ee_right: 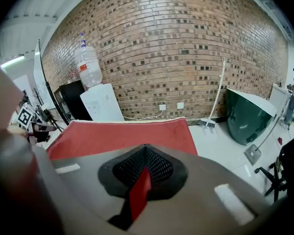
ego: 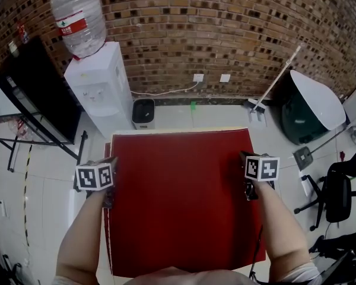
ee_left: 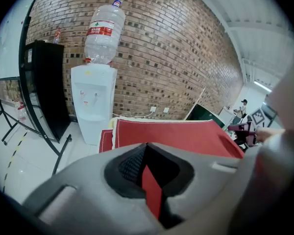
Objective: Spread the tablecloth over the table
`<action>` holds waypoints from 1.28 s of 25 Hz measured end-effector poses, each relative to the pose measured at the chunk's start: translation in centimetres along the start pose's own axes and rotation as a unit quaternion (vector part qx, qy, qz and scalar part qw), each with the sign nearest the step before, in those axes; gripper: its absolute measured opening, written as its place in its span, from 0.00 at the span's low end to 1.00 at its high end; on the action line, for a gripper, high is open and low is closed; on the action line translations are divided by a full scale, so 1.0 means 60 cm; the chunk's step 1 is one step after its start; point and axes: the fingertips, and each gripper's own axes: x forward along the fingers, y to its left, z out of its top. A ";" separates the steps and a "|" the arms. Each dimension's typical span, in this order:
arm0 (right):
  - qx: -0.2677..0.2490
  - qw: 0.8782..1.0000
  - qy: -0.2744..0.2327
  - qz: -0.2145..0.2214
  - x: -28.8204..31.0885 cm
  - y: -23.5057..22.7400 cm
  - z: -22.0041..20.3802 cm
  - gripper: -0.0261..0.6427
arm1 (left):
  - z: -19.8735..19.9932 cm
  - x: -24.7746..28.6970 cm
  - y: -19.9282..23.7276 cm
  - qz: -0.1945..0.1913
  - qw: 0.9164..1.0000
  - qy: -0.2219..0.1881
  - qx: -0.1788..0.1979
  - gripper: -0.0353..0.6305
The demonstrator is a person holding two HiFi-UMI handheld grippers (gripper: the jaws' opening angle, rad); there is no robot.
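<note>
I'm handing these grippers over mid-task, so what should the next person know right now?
Left gripper: shut on the tablecloth's left edge.
Right gripper: shut on its right edge.
Things: the red tablecloth lies open across the table, with only a pale strip showing at the far edge.
Done: the cloth covers nearly the whole top.
Left: probably settle both sides evenly, then let go.

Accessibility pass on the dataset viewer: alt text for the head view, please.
Seen from above, a red rectangular cloth tablecloth lies spread out; the left tongs and right tongs each pinch one of its side edges. A white water dispenser stands against the brick wall behind.
</note>
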 end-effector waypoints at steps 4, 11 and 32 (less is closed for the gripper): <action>-0.006 1.000 -0.014 0.016 -0.073 0.023 -0.035 0.04 | -0.029 -0.061 -0.055 -0.018 1.000 -0.014 0.005 0.06; -0.026 0.999 -0.025 0.039 -0.245 0.062 -0.173 0.04 | -0.131 -0.217 -0.162 -0.026 0.998 -0.050 0.030 0.06; -0.066 0.983 -0.080 0.152 -0.813 0.201 -0.556 0.04 | -0.510 -0.681 -0.593 -0.116 0.983 -0.131 0.059 0.06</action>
